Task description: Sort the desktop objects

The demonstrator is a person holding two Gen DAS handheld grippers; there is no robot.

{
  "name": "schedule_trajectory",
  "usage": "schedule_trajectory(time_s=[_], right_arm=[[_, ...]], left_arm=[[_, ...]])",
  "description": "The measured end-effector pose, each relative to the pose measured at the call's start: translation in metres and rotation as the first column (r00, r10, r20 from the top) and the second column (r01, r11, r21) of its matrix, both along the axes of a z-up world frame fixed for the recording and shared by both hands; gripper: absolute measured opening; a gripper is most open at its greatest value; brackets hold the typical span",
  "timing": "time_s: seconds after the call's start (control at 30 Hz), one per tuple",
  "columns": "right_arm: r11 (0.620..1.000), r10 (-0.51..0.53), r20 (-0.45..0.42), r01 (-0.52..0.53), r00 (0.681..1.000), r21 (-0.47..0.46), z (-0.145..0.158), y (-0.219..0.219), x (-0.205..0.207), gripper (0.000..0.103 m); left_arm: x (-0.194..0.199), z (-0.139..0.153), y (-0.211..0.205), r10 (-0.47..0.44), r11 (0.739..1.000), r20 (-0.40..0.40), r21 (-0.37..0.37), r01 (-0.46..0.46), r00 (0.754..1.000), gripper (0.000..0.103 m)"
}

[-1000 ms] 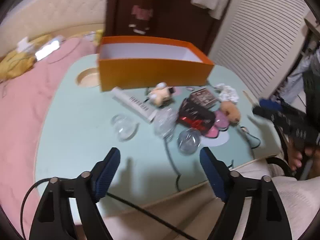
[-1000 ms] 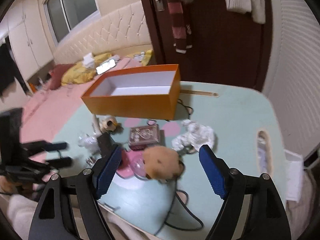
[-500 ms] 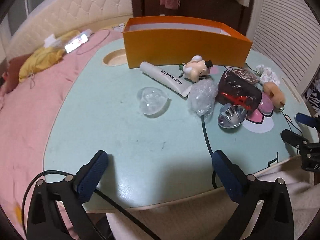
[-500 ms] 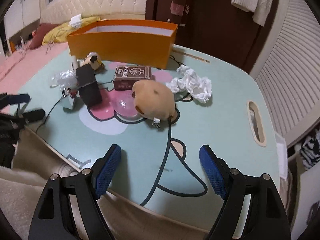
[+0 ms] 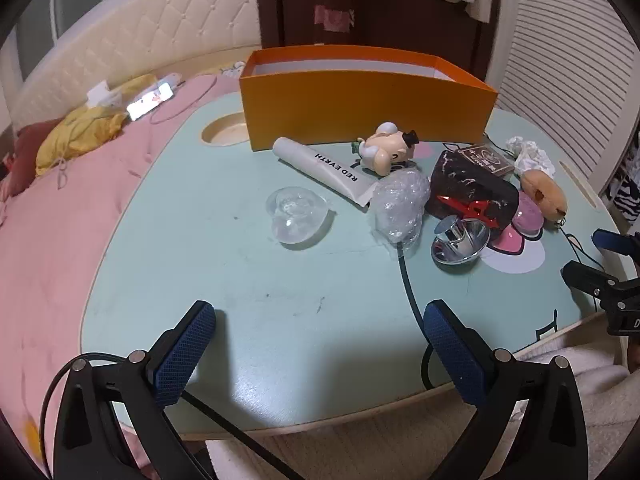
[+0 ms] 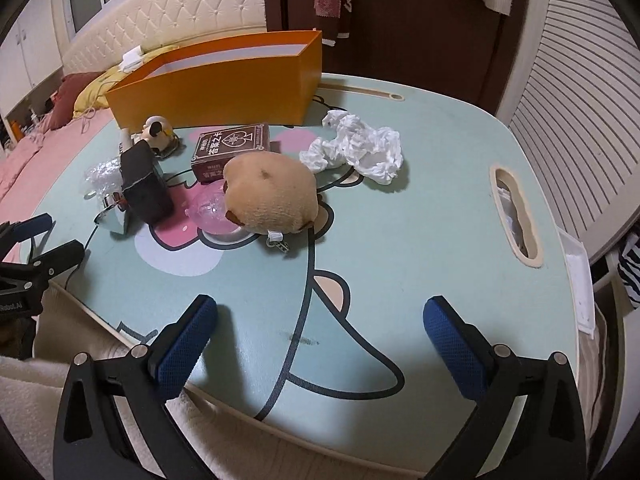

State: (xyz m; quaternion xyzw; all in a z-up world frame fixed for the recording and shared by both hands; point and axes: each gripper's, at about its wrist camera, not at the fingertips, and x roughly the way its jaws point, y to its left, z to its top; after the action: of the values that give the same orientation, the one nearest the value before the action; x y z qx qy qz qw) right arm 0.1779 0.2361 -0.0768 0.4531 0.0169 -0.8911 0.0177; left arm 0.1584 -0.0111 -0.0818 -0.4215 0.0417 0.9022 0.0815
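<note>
Both tongs gape empty over the table's (image 5: 168, 280) near edge. The brown plush (image 6: 270, 192) lies straight ahead of the right tongs (image 6: 320, 332), nearer them than the left tongs (image 5: 320, 336); the orange box (image 5: 360, 100) stands beyond.

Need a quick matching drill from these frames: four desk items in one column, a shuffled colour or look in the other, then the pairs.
Items:
1. box
2. plush toy
3. crumpled tissue
4. heart-shaped dish

Looks:
A. clear
B. tan
C. orange
D. white

Pairs: 1-C, 2-B, 3-D, 4-A
</note>
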Motion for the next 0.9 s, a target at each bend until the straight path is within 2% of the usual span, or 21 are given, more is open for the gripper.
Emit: schedule_trajectory(time_s=[0.9], right_arm=[[1.000,-0.002,0.002,0.002,1.000,-0.004,-0.0010,-0.0037,0.0020,0.103]], left_arm=[[0.0010,0.0004,-0.0008,-0.031,0.999,-0.039,0.004,0.032,0.999,0.103]])
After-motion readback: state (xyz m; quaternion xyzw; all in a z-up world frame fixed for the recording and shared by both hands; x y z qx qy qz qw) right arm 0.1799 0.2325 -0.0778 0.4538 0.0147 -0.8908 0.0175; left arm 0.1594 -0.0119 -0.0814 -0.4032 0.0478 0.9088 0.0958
